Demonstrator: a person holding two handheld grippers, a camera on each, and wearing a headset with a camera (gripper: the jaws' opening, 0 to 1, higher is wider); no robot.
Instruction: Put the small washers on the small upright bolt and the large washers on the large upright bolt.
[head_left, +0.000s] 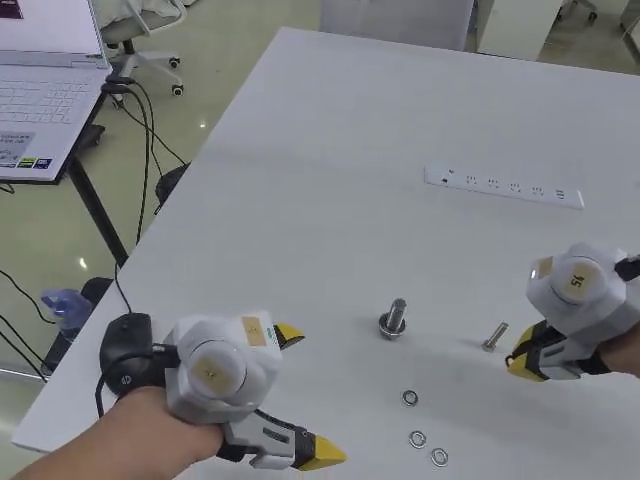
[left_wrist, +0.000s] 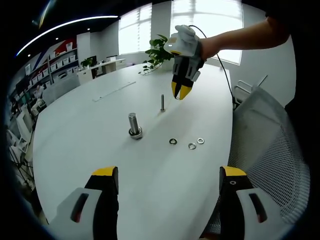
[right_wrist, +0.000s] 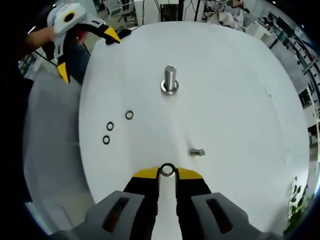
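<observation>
right gripper (head_left: 520, 360): fingers closed on one washer (right_wrist: 168, 170), pinched by its rim at the very tips. I can't tell whether it is the small or the large size.
left gripper (head_left: 308, 395): fingers spread wide and empty, on the near side of the large bolt (head_left: 393, 318), well apart from it.
small bolt (head_left: 495, 336): just beside the large bolt on my right-gripper side. It reads upright in the left gripper view, and nothing is on it yet.
loose washers: three flat on the table (head_left: 300, 200), nearer me than the large bolt, at (head_left: 410, 398), (head_left: 418, 438) and (head_left: 439, 457).
large bolt base: a dark ring sits around it. It could be the bolt head or a washer already placed, I can't tell which.
step in hand: my guess is threading the held washer onto the small bolt, since my right tips sit close to it.
how to do it well: keep the ring level, line its hole up over the bolt tip, lower until the shank is through, then open only slightly. Come straight down, because the thin bolt looks easy to knock over.
count: 2 bolts, 4 washers (3 loose, 1 held), 2 grippers.
</observation>
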